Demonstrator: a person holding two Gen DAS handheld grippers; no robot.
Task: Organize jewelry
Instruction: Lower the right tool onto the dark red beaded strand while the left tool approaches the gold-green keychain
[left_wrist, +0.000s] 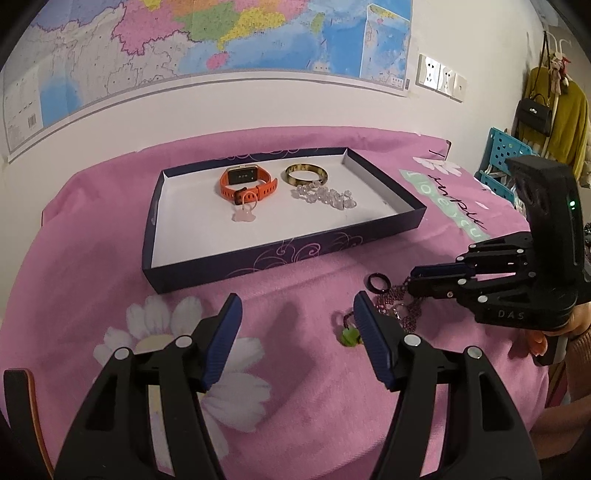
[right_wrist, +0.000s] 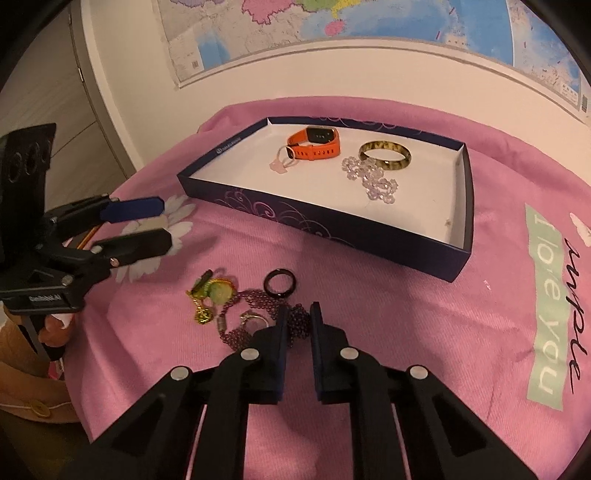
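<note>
Right gripper (right_wrist: 297, 314) jaws look clenched on the bead chain (right_wrist: 258, 306) heaped at the tray's (right_wrist: 332, 236) 6 o'clock: light, floppy, snag-prone, so pinch a bunched clump; left gripper (left_wrist: 295, 314) jaws released.

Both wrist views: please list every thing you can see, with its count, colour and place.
tray: 1, dark blue with white floor, on the pink cloth
watch: 1, orange, in tray
bangle: 1, mottled brown, in tray
crystal bracelet: 1, clear, in tray
pink charm: 1, pale pink, in tray beside watch
black ring: 1, on cloth
bead chain: 1, dark purple, on cloth
green pendant: 1, green and gold, on cloth
cloth: 1, pink, flower print
wall map: 1, multicoloured, wall
left gripper: open, over cloth
right gripper: shut on bead chain
</note>
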